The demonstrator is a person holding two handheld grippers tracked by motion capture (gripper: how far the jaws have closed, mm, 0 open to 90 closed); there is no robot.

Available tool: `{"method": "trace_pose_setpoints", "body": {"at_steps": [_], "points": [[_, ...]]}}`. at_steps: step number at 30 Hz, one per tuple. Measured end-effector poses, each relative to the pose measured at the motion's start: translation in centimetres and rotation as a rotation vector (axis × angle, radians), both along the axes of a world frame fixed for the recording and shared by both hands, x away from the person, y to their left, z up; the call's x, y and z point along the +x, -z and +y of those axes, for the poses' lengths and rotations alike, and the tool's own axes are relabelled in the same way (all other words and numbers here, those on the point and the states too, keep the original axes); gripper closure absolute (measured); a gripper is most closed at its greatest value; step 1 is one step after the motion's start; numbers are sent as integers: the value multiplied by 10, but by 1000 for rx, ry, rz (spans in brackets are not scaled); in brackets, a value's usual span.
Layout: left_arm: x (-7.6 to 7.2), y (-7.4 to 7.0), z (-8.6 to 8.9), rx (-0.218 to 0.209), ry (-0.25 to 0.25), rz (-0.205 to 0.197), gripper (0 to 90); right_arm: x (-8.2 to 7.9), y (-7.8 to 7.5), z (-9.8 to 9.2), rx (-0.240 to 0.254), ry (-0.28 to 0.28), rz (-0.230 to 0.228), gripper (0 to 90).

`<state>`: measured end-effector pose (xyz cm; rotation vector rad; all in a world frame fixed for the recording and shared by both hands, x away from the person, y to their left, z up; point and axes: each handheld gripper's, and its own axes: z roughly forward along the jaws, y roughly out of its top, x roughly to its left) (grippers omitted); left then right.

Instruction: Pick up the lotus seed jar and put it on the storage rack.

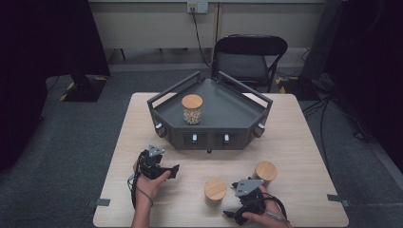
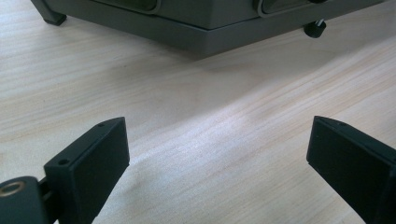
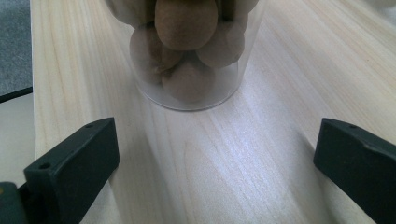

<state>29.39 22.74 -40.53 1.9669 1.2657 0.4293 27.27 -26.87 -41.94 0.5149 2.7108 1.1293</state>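
Three clear jars with round wooden lids are in the high view. One jar (image 1: 192, 109), holding pale nuts, stands on a dark grey angular tray (image 1: 228, 111). The other two stand on the table: one near the front (image 1: 215, 190), one to its right (image 1: 265, 172). My right gripper (image 1: 234, 216) is open just right of the front jar. The right gripper view shows that jar (image 3: 187, 51), full of brown nuts, just ahead of the open jaws of the right gripper (image 3: 217, 140). My left gripper (image 1: 174, 170) is open over bare wood, with the left gripper (image 2: 217, 140) empty.
The tray's base (image 2: 201, 28) and a small black foot (image 2: 314, 29) lie ahead of the left jaws. A black folding chair (image 1: 249, 57) stands behind the wooden table (image 1: 304, 142). The table's front edge (image 3: 32, 93) runs close beside the right gripper.
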Motion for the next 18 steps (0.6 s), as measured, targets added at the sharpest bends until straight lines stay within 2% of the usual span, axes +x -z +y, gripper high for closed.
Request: {"method": "trace_pose_setpoints", "body": {"at_steps": [18], "points": [[-9, 7, 4, 20, 16, 6, 49, 0, 0, 0, 0, 0, 0, 0]]}}
